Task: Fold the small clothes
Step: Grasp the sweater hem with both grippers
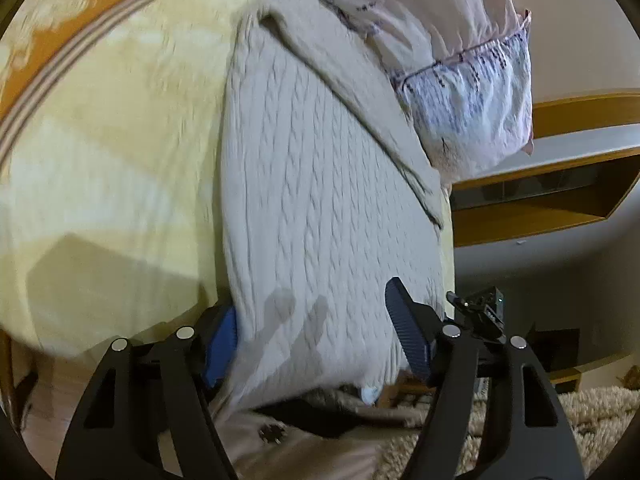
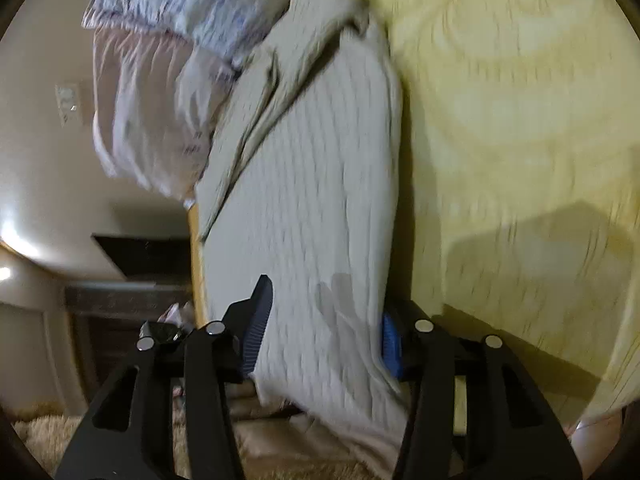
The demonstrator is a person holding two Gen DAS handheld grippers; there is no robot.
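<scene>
Cable-knit sweater (image 1: 320, 184) (image 2: 312, 216): off-white, raised braided cable pattern in vertical columns; folded sleeve across its top plain beige-grey. Bedspread (image 1: 120, 152) (image 2: 512, 128) beneath the sweater: pale yellow, faint lighter motifs, with an orange, stripe-edged border. Pillow (image 1: 468, 92) (image 2: 168, 40) beyond the sweater: pale pink with small dark purple print, white-lilac ruffle. Gripper fingers (image 1: 408, 328) (image 2: 256, 328): black arms, blue ribbed pads. Rug (image 1: 580, 420) below the sweater: beige shag.

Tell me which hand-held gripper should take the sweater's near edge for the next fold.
Probably either; slightly the left. Both straddle the cable-knit sweater hem with jaws apart, but the left hand-held gripper looks more centred on it, while the right hand-held gripper sits near a side edge.
</scene>
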